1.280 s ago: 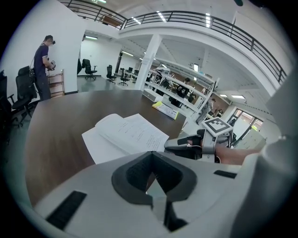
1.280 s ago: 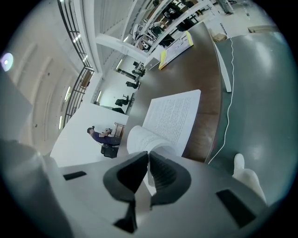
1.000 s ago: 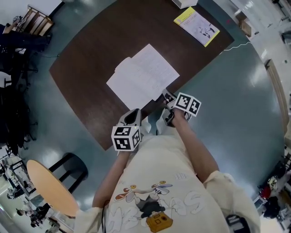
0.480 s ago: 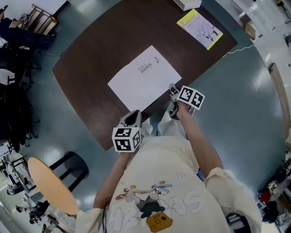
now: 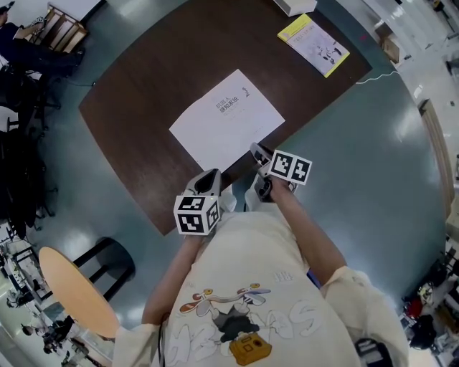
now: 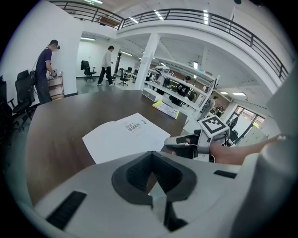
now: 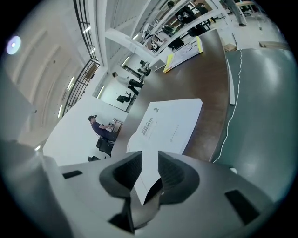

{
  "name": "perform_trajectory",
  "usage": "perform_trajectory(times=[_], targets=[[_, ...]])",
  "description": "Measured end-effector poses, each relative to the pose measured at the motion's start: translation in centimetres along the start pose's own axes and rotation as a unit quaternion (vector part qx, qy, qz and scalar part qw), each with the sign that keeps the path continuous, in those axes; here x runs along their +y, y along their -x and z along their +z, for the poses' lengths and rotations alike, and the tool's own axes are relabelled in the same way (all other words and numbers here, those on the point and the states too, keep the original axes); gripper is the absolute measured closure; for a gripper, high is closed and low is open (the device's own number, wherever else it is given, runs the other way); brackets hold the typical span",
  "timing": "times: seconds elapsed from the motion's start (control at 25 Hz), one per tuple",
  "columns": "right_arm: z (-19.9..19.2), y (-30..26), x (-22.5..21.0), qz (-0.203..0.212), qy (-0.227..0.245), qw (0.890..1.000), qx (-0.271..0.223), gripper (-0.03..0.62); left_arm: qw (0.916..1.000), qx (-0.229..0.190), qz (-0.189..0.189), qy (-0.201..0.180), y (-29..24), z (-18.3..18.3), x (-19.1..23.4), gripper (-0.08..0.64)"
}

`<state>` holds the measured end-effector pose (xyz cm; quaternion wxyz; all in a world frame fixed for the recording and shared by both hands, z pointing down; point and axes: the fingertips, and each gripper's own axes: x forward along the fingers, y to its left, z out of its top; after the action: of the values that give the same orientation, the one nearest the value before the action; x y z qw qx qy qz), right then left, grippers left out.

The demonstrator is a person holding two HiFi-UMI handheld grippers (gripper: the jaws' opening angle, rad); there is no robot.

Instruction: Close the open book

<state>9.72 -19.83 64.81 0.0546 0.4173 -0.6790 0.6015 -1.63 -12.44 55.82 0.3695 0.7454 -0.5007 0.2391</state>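
Your left gripper (image 6: pixel 151 160) has its jaws pressed together with nothing between them, and you hold it over the near edge of the table (image 5: pixel 143 93), just short of the book (image 5: pixel 226 125). Your right gripper (image 7: pixel 149 160) has its jaws slightly apart. Its tips sit at the book's near long edge, and the white cover shows in the gap, though you cannot tell whether they touch it.

The book lies flat and closed near the middle of the table, white cover up. In the head view its long axis runs from lower left to upper right, with the printed title toward the upper-right end.

The table is dark brown wood on a glossy grey-teal floor (image 5: pixel 358 158) in a large hall with a railed balcony, shelving and office chairs.

There is one white book and one yellow-edged booklet (image 5: pixel 313 39) well apart from it at the far corner. One white box (image 5: pixel 292 6) sits at the far edge. One white cable (image 5: pixel 373 72) is on the floor and one black stool (image 5: pixel 115 261) stands beside one round tan tabletop (image 5: pixel 72 294). Two people (image 6: pixel 44 69) stand in the background.
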Motion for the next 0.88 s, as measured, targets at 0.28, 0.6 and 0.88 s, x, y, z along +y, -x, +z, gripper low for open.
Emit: perform_trajectory(times=[0.28,0.6,0.88], targets=[[-6.3,-1.5,1.5,0.005,0.029,0.997,0.068,0.445,0.9998,-0.004,0.004,0.02,0.9,-1.1,1.6,0.554],[-13.0,-5.5,2.5,-0.007,0.026,0.987,0.156,0.403,0.9981,-0.009,0.024,0.056,2.7,-2.9,5.1,0.554],[-15.1,-8.5,2.1,-0.054,0.018,0.981,0.183,0.436,0.9956,-0.016,0.039,0.084,3.9,-3.9,7.9,0.554]])
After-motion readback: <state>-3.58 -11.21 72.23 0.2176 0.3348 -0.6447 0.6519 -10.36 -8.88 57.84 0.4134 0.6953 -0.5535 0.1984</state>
